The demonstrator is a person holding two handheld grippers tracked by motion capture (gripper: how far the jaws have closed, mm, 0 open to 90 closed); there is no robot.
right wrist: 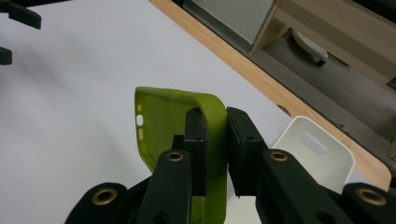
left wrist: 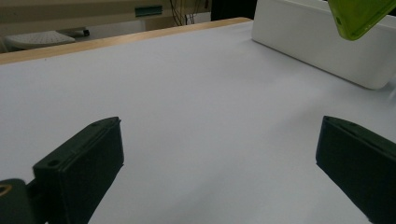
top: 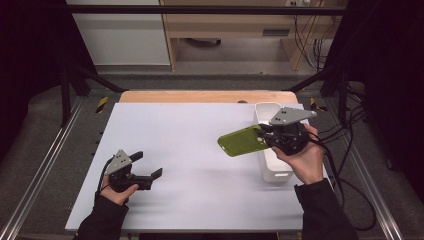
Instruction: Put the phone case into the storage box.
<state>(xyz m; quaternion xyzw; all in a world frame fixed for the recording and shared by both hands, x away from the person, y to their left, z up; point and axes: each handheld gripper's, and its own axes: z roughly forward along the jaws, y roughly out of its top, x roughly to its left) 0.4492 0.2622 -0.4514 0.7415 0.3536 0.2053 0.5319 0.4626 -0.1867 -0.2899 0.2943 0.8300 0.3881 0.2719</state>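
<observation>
A green phone case [top: 242, 140] hangs in the air left of a white bin [top: 270, 145], and my right gripper [top: 263, 135] is shut on one of its edges. In the right gripper view the two jaws pinch the wall of the green phone case [right wrist: 161, 119], whose hollow side faces the camera. A corner of the case [left wrist: 359, 17] pokes in at the top right of the left gripper view. My left gripper [top: 147, 166] rests low over the white table [top: 190, 150] at the front left, open, with nothing between its fingers [left wrist: 88, 163].
The white bin [right wrist: 317, 151] stands at the table's right side, open on top, its inside seen as bare white. A wooden strip [top: 205, 96] runs along the table's far edge. Black cables [top: 350, 165] trail off to the right of the right hand.
</observation>
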